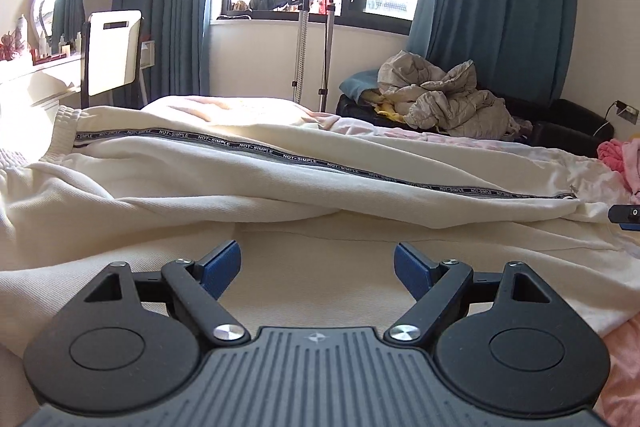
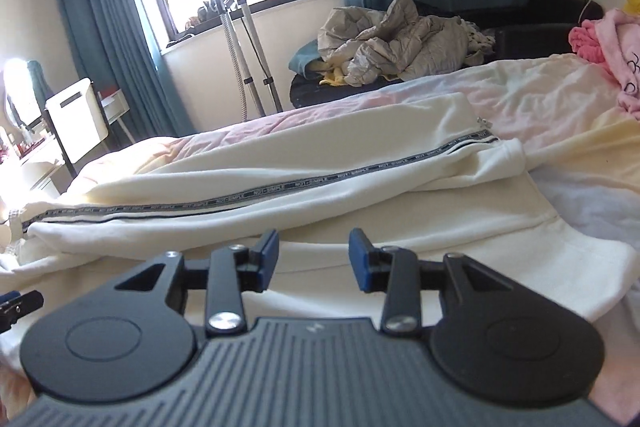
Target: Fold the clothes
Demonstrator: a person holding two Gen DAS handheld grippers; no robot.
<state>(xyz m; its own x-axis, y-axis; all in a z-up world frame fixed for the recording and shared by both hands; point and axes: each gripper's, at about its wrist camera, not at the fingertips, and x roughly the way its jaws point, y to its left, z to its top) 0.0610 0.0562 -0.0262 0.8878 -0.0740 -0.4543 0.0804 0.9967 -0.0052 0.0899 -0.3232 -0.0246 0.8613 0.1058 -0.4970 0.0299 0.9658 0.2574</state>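
Cream trousers (image 1: 200, 179) with a dark lettered side stripe lie stretched across the bed, waistband at the left, leg hems at the right (image 2: 500, 163). My left gripper (image 1: 317, 269) is open and empty, just above the near trouser leg. My right gripper (image 2: 314, 259) is open and empty, above the near leg close to its hem end. Part of the right gripper shows at the right edge of the left wrist view (image 1: 626, 217), and part of the left gripper at the left edge of the right wrist view (image 2: 18, 305).
The bed has a pale pink and yellow cover (image 2: 560, 99). A pink garment (image 2: 616, 51) lies at the bed's right end. A grey crumpled quilt (image 1: 444, 99) sits on a black couch beyond the bed. A garment steamer stand (image 1: 304, 39) and a white chair (image 1: 114, 51) stand by the window.
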